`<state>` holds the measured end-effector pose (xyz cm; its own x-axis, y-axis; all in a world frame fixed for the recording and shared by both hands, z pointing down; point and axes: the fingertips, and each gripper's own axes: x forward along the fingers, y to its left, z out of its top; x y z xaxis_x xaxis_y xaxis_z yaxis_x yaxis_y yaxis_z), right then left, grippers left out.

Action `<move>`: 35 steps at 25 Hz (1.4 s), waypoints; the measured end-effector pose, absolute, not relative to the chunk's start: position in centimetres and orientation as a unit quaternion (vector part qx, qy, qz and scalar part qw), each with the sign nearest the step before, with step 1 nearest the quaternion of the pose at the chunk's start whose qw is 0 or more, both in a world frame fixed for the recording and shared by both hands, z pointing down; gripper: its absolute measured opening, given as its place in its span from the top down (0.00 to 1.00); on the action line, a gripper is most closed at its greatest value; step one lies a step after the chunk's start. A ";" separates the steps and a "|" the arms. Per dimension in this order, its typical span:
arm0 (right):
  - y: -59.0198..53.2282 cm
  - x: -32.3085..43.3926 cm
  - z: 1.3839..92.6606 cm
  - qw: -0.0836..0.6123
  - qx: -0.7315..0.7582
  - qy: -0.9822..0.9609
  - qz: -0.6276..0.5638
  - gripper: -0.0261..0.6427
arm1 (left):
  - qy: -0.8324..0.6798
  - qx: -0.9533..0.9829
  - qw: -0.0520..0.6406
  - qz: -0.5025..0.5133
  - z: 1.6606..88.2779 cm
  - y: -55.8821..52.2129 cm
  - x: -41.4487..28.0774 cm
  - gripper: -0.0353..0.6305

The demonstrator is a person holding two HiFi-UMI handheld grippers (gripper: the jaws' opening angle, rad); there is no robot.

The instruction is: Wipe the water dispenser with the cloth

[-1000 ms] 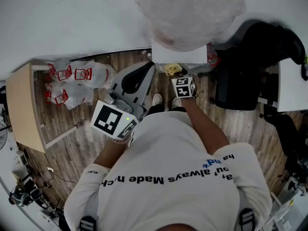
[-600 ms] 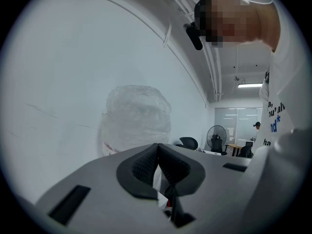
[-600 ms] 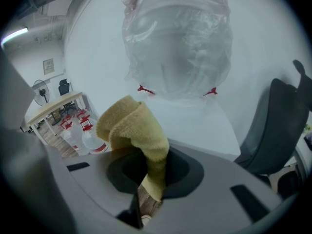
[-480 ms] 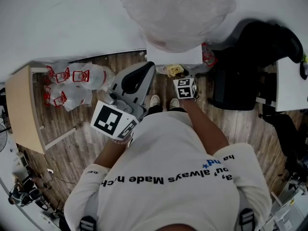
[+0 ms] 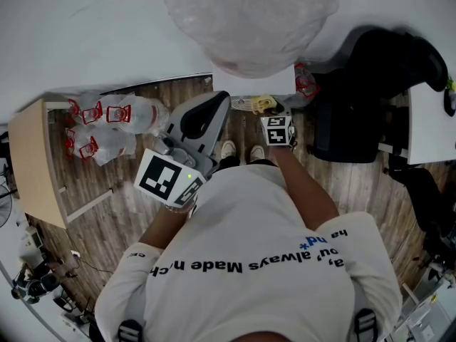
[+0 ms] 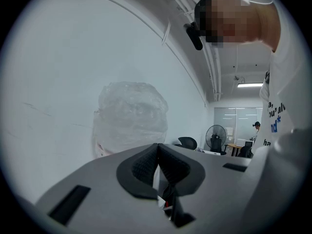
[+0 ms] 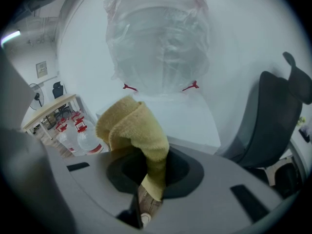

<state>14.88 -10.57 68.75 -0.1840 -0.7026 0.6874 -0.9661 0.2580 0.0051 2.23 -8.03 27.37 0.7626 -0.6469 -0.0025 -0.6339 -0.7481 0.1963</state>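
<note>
Right gripper (image 5: 270, 114) and cloth (image 5: 261, 104) slightly farther right along water dispenser (image 5: 251, 85).

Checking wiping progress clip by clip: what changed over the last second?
The right gripper, shut on the cloth, carried it slightly rightward along the dispenser. The left gripper stayed shut and empty, held back in the same spot. The bottles on the floor did not move.

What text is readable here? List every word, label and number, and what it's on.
"always Made": back of the person's shirt; the rest of that line is cut off or unclear.
Blue word on the shirt: unreadable.
Red labels on the bottles: too small.
Left marker cube, right marker cube: square patterns, no words.
</note>
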 end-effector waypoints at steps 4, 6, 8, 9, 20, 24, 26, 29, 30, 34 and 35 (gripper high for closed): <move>-10.5 16.4 69.1 0.292 0.578 -0.725 0.234 0.87 | -0.342 0.935 0.092 -0.035 27.3 -8.0 2.6 0.92; -10.5 17.3 69.2 0.289 0.585 -0.719 0.238 0.87 | -0.341 0.935 0.092 -0.034 27.3 -8.0 2.8 0.92; -10.5 18.1 69.2 0.287 0.591 -0.713 0.244 0.87 | -0.341 0.935 0.092 -0.034 27.2 -8.0 3.0 0.92; -10.4 18.5 69.3 0.286 0.593 -0.711 0.247 0.87 | -0.342 0.935 0.092 -0.033 27.2 -8.0 3.0 0.92; -10.2 20.8 70.0 0.285 0.603 -0.700 0.255 0.87 | -0.344 0.934 0.090 -0.032 27.2 -7.6 3.2 0.92; -10.3 22.9 70.4 0.278 0.623 -0.682 0.262 0.87 | -0.343 0.935 0.089 -0.032 27.0 -7.5 3.3 0.92; -10.4 24.6 70.4 0.267 0.639 -0.667 0.273 0.87 | -0.342 0.935 0.088 -0.032 27.0 -7.5 3.3 0.92; -10.6 26.5 70.4 0.260 0.652 -0.653 0.283 0.87 | -0.342 0.935 0.088 -0.032 27.0 -7.4 3.1 0.92; -10.6 27.0 70.4 0.259 0.656 -0.651 0.283 0.87 | -0.342 0.935 0.089 -0.032 27.1 -7.3 3.1 0.92; -10.5 28.1 70.5 0.260 0.664 -0.642 0.281 0.87 | -0.342 0.935 0.088 -0.032 27.0 -7.3 2.8 0.92; -10.1 28.3 70.7 0.260 0.667 -0.638 0.283 0.87 | -0.343 0.935 0.087 -0.033 26.9 -7.3 2.6 0.92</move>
